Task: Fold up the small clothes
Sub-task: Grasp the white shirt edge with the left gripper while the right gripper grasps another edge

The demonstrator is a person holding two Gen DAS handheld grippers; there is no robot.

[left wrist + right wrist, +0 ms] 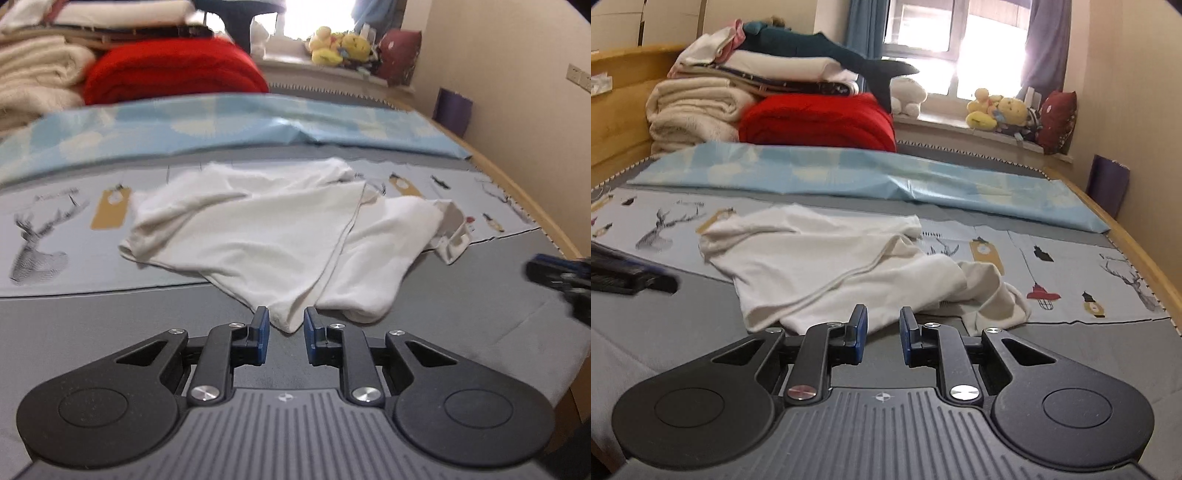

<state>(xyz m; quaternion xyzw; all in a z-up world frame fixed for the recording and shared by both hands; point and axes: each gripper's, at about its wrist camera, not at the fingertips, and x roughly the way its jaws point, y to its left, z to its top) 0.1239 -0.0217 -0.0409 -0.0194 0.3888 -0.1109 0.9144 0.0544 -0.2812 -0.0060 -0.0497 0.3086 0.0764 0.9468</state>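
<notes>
White shirt lies mid-frame, its corner between the left gripper's parted jaws; the right gripper's gape too, so either could slip off.

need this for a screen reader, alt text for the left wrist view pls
A crumpled white garment lies on a grey bed, its nearest corner between the parted blue pads of the left gripper, which do not press it. Behind lie a light blue sheet and a red blanket.
</notes>
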